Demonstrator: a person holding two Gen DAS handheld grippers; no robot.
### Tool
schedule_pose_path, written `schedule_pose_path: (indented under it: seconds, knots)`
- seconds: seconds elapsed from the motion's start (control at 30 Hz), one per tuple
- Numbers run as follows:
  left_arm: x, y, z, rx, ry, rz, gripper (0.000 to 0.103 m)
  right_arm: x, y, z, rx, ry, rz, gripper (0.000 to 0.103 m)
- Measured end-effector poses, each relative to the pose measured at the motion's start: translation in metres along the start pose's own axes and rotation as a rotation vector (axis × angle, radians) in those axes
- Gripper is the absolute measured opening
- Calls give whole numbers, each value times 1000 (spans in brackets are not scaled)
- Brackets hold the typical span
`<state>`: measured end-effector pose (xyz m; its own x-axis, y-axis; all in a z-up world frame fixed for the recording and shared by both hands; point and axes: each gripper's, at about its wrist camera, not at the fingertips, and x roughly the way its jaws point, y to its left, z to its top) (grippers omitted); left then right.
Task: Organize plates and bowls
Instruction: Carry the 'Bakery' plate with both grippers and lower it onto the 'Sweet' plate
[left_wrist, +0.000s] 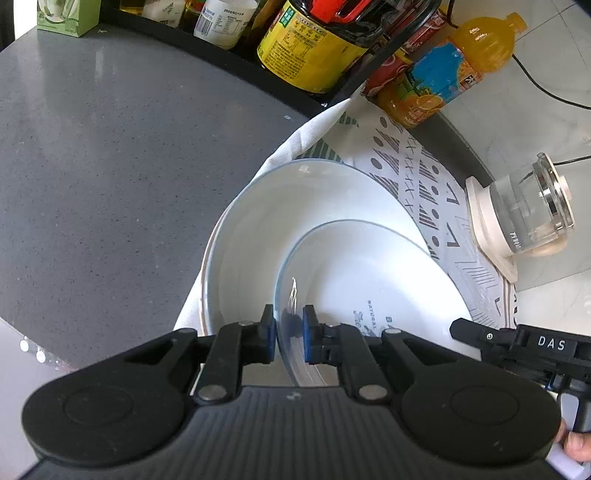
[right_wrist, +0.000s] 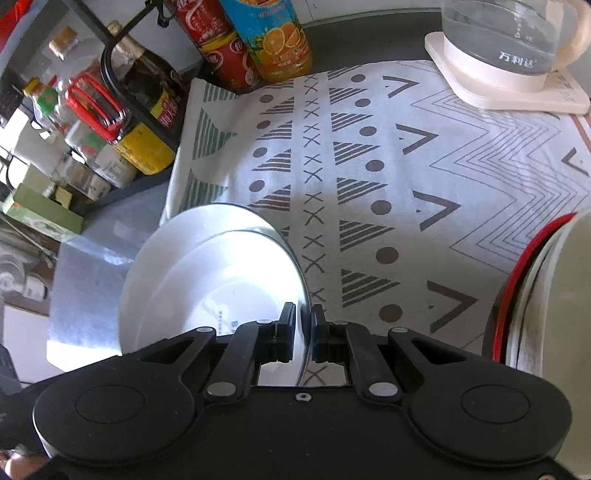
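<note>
Both your grippers, left (left_wrist: 289, 334) & right (right_wrist: 303, 332), clenched on upper plate's (left_wrist: 369, 280) opposite rims; bigger plate (left_wrist: 258, 236) lies directly underneath, so lower straight.

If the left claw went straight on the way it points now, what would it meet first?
The left claw is shut on the rim of the smaller white bowl, which lies in the larger white dish. Going on, it would probably press into that dish first; the depth is unclear.
</note>
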<state>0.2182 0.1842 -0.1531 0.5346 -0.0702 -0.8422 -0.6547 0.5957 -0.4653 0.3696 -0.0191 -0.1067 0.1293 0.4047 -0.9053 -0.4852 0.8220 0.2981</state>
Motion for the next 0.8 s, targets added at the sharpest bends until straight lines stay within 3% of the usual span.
schedule_pose_path:
  seconds: [0.37,0.63,0.8]
  knots:
    - [9,-6,10,98,-23,58,14,16,11,-5,-46,6,-35,12]
    - [6,-7,21,140,-44,104,13,29,21,-6,-37,48,-76,24]
    - [-1,-15,26,196,-58,168,11,19,17,-6,-1,31,-32,34]
